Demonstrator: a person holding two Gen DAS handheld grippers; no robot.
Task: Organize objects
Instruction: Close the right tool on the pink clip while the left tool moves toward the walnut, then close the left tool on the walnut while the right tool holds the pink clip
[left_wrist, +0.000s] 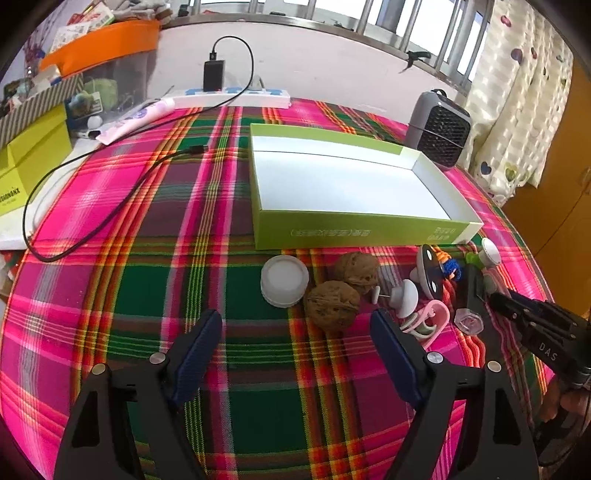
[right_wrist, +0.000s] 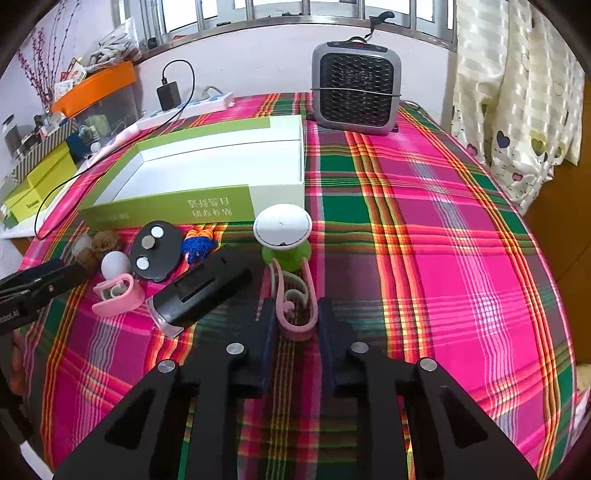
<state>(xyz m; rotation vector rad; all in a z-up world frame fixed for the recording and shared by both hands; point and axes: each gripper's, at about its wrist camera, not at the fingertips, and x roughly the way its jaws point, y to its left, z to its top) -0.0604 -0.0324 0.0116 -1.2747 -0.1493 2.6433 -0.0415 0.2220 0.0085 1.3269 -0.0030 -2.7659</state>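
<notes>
Right wrist view: right gripper fingers clamped on a pink clip lying on the bench.
Pick-up step; next, lift it into the green box. Left gripper hangs open near the walnuts.

Both the left gripper and the right gripper are black plastic frames with silver round screws, dark blue ribbed finger pads and white lettering.

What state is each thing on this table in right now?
Green box: open, nothing inside.
Left tongs: open, holding nothing.
Right tongs: shut on pink clip.
Second pink clip: lying loose.
Two walnuts: whole, touching.
Charger: plugged into power strip.
</notes>
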